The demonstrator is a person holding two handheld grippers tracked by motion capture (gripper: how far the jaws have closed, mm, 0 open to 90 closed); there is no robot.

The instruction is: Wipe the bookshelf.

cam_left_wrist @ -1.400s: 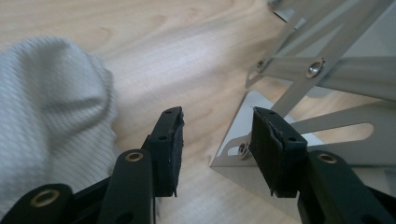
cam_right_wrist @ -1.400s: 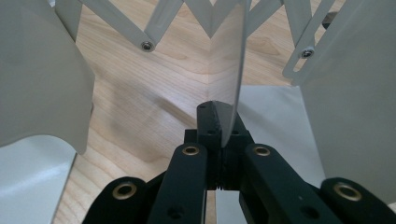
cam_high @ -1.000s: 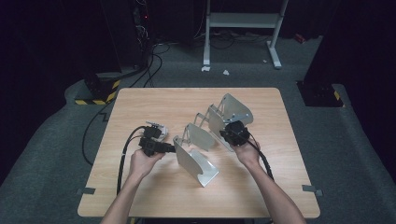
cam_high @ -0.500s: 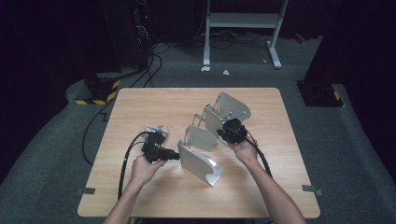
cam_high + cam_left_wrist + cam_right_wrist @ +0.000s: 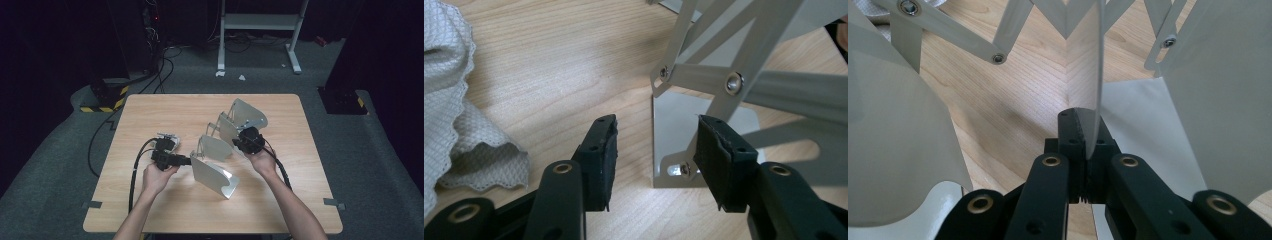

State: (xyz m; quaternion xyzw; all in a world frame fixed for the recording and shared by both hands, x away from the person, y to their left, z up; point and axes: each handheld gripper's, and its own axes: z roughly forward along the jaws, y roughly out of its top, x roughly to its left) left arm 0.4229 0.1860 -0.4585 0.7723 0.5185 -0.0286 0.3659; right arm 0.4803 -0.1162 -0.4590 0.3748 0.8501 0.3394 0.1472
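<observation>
- Expandable metal file rack (image 5: 220, 150) stands mid-surface (image 5: 165, 107), fanned out.
- Right hand-held gripper (image 5: 1087, 145) clamps one divider plate (image 5: 1096, 65).
- Left hand-held gripper (image 5: 655, 150) has just been opening; jaws apart at the rack's near end plate, pressing nothing.
- White cloth (image 5: 454, 100) beside it.

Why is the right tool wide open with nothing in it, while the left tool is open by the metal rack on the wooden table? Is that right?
Not quite. The right tool is shut on a thin plate of the metal rack, as the right gripper view shows. The rest holds: the left tool is open beside the rack on the wooden table.
</observation>
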